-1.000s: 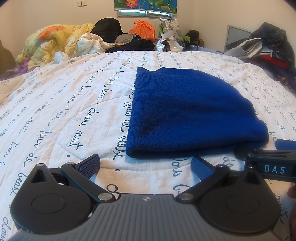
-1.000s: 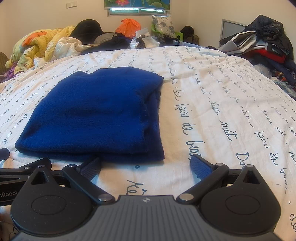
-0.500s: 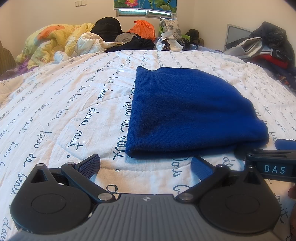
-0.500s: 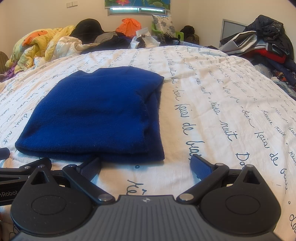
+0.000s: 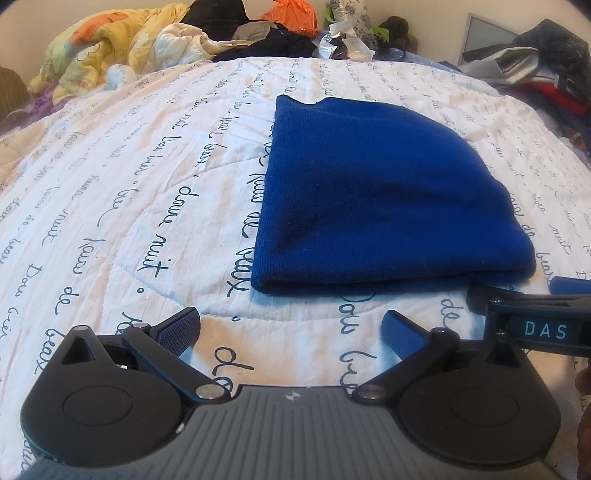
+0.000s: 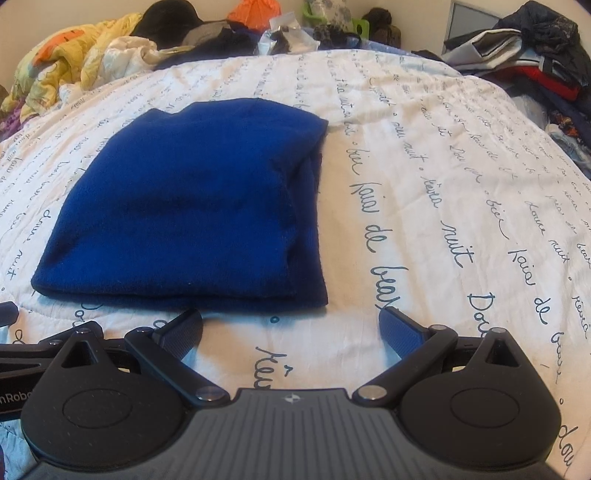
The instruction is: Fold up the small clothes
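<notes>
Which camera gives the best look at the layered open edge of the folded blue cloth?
The right wrist view: the blue cloth shows its stacked layers along its right side. The left wrist view shows only its smooth top and rounded near fold.

Both views now sit tipped a little lower than a moment ago: the window and picture at the top of the wall drop out of sight. The blue garment (image 5: 384,199) lies a touch further down the frames, and the clothes pile (image 6: 236,33) meets the top edge.
</notes>
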Demonstrator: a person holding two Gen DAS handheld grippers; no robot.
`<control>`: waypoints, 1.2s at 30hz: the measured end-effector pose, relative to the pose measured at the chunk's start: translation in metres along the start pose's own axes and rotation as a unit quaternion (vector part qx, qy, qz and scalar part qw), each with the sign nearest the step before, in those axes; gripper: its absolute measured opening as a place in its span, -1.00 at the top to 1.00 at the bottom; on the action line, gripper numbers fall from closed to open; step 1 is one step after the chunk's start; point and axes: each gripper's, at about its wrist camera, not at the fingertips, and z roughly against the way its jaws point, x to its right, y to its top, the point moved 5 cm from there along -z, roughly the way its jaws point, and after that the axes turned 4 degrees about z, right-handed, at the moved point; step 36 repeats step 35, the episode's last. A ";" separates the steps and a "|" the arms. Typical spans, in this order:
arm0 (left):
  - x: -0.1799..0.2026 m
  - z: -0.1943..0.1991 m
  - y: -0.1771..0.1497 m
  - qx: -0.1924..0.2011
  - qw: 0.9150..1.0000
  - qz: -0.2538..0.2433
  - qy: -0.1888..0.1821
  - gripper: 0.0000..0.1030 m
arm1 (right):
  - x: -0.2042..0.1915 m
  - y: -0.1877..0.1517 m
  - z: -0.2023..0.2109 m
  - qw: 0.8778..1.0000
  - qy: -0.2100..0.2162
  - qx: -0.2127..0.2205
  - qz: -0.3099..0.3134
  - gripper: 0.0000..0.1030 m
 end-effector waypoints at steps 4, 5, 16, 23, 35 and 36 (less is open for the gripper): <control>-0.001 -0.001 0.003 -0.014 1.000 0.006 0.002 -1.00 | 0.000 0.003 -0.001 1.000 -0.003 -0.016 -0.005 -1.00; -0.001 -0.002 0.005 -0.021 1.000 0.006 0.003 -1.00 | 0.000 0.005 -0.002 1.000 -0.003 -0.023 -0.006 -1.00; 0.000 -0.010 0.015 -0.056 0.998 0.005 0.012 -1.00 | 0.000 0.013 -0.007 0.999 -0.002 -0.050 -0.006 -1.00; -0.001 -0.010 0.016 -0.052 0.999 0.007 0.012 -1.00 | 0.001 0.013 -0.008 0.999 -0.002 -0.045 -0.005 -1.00; -0.007 0.024 0.026 0.010 1.000 0.001 0.002 -1.00 | 0.016 0.017 0.006 0.999 0.030 -0.016 -0.026 -1.00; -0.007 0.024 0.026 0.010 1.000 0.001 0.002 -1.00 | 0.016 0.017 0.006 0.999 0.030 -0.016 -0.026 -1.00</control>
